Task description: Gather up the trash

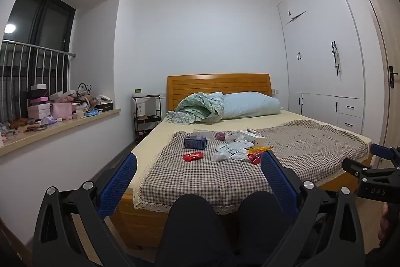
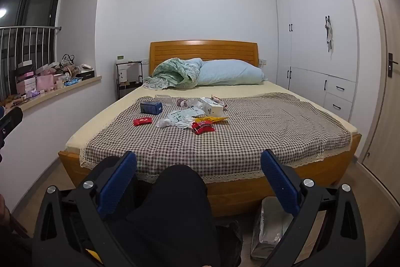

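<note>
Trash lies scattered on a checked cloth [image 1: 212, 174] [image 2: 225, 142] over the bed: a blue box [image 1: 195, 142] [image 2: 151, 107], a small red wrapper [image 1: 192, 156] [image 2: 142, 121], another red wrapper [image 1: 254, 157] [image 2: 203, 127], a yellow wrapper [image 1: 260, 149] [image 2: 211, 119], crumpled white plastic bags [image 1: 228, 151] [image 2: 181, 118] and a white carton [image 1: 252, 137] [image 2: 211, 105]. My left gripper [image 1: 198, 164] is open and empty, well short of the bed's foot. My right gripper [image 2: 198, 162] is likewise open and empty; its side shows in the left wrist view [image 1: 370, 167]. A lined bin [image 2: 271, 227] stands on the floor below the right fingers.
The person's dark-trousered knees [image 1: 215, 222] [image 2: 175, 204] fill the space between the fingers. A pillow [image 2: 230, 73] and rolled quilt [image 2: 175, 74] lie at the headboard. A cluttered window sill [image 1: 57, 114] runs along the left, a bedside rack [image 1: 147, 114] stands by the bed, wardrobes [image 2: 320, 54] line the right.
</note>
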### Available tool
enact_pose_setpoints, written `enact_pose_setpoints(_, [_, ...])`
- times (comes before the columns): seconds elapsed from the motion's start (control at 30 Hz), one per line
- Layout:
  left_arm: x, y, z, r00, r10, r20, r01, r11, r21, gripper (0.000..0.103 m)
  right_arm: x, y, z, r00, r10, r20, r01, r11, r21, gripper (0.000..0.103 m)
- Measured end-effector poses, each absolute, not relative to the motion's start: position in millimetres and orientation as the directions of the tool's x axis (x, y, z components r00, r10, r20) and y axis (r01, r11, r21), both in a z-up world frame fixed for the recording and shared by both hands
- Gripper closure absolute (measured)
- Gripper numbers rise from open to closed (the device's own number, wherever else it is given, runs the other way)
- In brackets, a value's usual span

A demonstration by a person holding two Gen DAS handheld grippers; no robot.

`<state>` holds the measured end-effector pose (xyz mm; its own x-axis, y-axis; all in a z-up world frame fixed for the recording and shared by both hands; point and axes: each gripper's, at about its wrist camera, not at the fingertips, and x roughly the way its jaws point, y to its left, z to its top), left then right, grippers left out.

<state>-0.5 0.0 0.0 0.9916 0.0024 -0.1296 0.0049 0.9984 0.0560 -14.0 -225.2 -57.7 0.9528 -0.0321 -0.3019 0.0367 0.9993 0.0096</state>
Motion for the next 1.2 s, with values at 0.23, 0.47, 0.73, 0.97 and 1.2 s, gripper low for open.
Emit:
enact_pose_setpoints(0.23, [2,0,2,0.991,-0.007,-0.137,0.015,0.998,0.057,0.007,-11,-224,-57,0.95,-0.04,-0.308,0.044,0.999,0.004,0.008])
enact_pose_setpoints(0.47, [-3,2,7,0.991,-0.015,-0.136,0.021,0.999,0.048,0.007,-19,-226,-58,0.952,-0.032,-0.306,0.034,0.999,0.003,0.008])
enact_pose_setpoints(0.73, [-2,4,3,0.99,-0.03,-0.14,0.035,0.999,0.038,0.007,-16,-227,-56,0.95,-0.034,-0.309,0.035,0.999,-0.002,0.008])
enact_pose_setpoints(0.97, [-2,1,0,0.991,-0.027,-0.134,0.035,0.998,0.056,0.007,-14,-225,-57,0.95,-0.033,-0.311,0.033,0.999,-0.008,0.008])
enact_pose_setpoints(1.2, [-5,-2,1,0.991,-0.029,-0.128,0.038,0.997,0.067,0.007,-15,-222,-59,0.951,-0.037,-0.306,0.032,0.999,-0.022,0.008])
